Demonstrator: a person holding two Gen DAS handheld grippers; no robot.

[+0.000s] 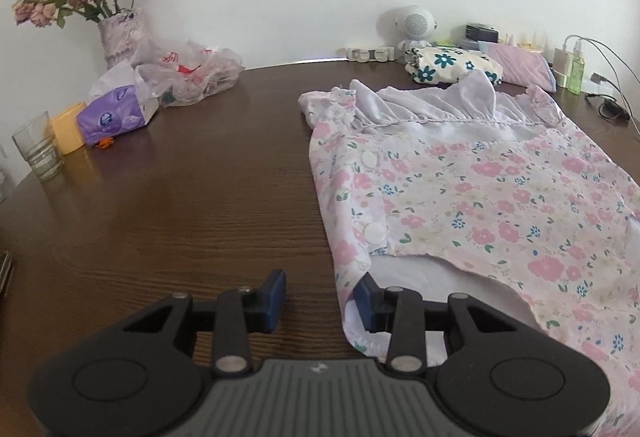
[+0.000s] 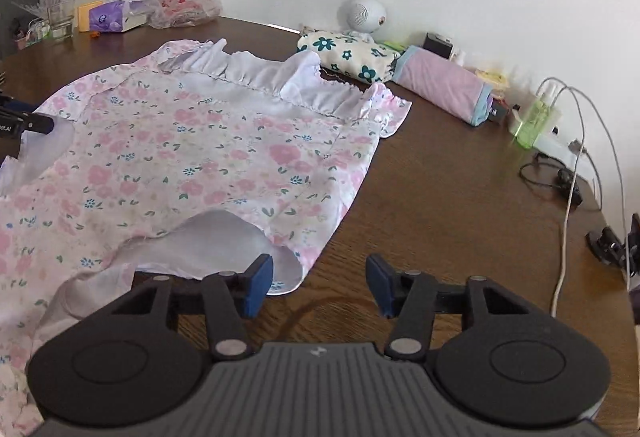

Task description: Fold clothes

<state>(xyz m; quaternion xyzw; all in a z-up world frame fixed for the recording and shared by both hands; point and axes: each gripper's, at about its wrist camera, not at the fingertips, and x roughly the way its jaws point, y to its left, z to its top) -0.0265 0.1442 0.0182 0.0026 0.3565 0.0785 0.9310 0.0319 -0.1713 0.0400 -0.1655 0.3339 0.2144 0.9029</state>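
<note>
Left claw (image 1: pixel 320 301) and right claw (image 2: pixel 318 285) both stand partly open and empty at the near corners of a thin, limp floral blouse (image 1: pixel 480 189) spread flat on the bench (image 1: pixel 180 197); pinching its hem corners looks best.

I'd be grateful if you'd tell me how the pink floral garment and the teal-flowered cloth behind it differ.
The pink garment lies spread flat across the table; the teal-flowered cloth is a compact folded bundle by the wall. The garment bears small pink blossoms and a white ruffled collar; the cloth shows larger teal flowers on cream, no ruffle visible. The garment covers far more table. Both are floral fabrics resting on the table.
</note>
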